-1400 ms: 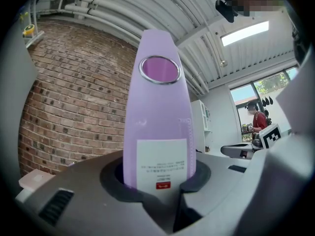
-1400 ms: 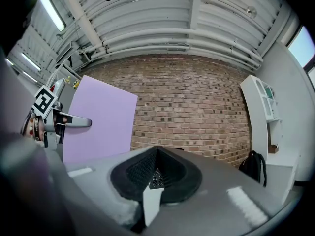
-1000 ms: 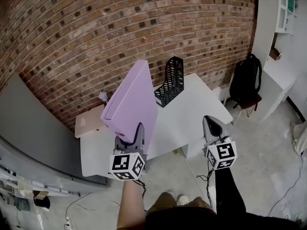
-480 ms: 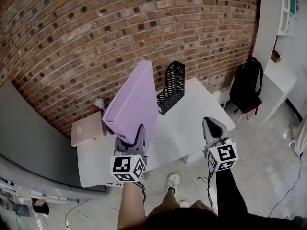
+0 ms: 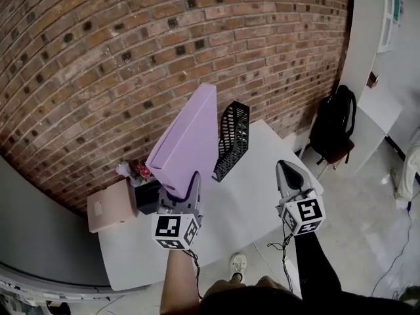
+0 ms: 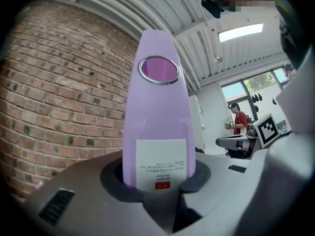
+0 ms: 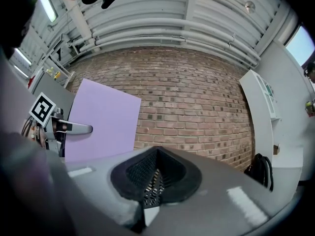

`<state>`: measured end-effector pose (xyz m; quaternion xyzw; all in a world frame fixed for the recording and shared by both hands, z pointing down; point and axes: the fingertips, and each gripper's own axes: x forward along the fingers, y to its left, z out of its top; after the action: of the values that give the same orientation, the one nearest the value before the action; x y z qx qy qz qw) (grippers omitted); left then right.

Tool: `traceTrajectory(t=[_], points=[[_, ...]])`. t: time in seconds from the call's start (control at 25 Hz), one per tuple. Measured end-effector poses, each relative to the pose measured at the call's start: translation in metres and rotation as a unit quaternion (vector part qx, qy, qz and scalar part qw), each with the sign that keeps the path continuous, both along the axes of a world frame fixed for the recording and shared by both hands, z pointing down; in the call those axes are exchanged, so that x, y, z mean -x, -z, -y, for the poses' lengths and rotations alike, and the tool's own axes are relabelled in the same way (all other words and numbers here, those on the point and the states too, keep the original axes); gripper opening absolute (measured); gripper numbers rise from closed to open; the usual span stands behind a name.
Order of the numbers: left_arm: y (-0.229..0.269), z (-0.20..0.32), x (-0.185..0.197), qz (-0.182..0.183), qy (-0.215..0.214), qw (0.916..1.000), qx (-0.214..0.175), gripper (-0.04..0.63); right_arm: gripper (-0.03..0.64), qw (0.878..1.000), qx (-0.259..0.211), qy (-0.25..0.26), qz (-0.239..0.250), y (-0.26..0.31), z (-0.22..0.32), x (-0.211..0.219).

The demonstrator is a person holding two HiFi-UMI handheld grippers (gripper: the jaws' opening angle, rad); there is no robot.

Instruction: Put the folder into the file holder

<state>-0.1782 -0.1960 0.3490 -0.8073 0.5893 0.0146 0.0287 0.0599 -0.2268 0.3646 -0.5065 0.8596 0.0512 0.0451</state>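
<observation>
A lilac ring-binder folder [image 5: 187, 140] stands tilted up in the air over the white table [image 5: 256, 182], its spine toward me. My left gripper [image 5: 184, 188] is shut on the folder's lower end; in the left gripper view the spine [image 6: 157, 112] with its metal ring hole and white label rises between the jaws. The black mesh file holder [image 5: 233, 140] stands upright on the table just right of the folder, near the brick wall. My right gripper [image 5: 287, 174] hovers at the table's near right edge, shut and holding nothing; it looks at the file holder [image 7: 152, 176] and folder [image 7: 101, 119].
A pinkish box [image 5: 110, 205] and a dark item [image 5: 147, 195] lie at the table's left end. A black backpack [image 5: 333, 120] rests on a chair to the right, beside a white shelf unit [image 5: 384, 18]. A person in red [image 6: 239, 122] stands far off.
The folder has been carried forward and up, and now sits close beside the file holder's left side. I have stepped nearer the table. The right gripper has kept its place.
</observation>
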Motion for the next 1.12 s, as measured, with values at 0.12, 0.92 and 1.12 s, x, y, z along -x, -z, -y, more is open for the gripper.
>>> traceTrajectory(t=[0.12,0.92,1.12], points=[[-0.004,0.031,0.003,-0.006,-0.014,0.9998,0.012,0.143,0.000,1.000,-0.002,-0.004,-0.010,0.001,0.020,0.010],[-0.033,0.163,-0.019,-0.021,-0.099,0.9947,0.015,0.147,0.000,0.999,0.014,-0.048,-0.014,-0.010,0.102,0.009],[-0.043,0.188,-0.026,-0.035,-0.099,0.9943,0.018,0.146,0.000,0.999,0.023,-0.040,-0.014,-0.022,0.124,0.000]])
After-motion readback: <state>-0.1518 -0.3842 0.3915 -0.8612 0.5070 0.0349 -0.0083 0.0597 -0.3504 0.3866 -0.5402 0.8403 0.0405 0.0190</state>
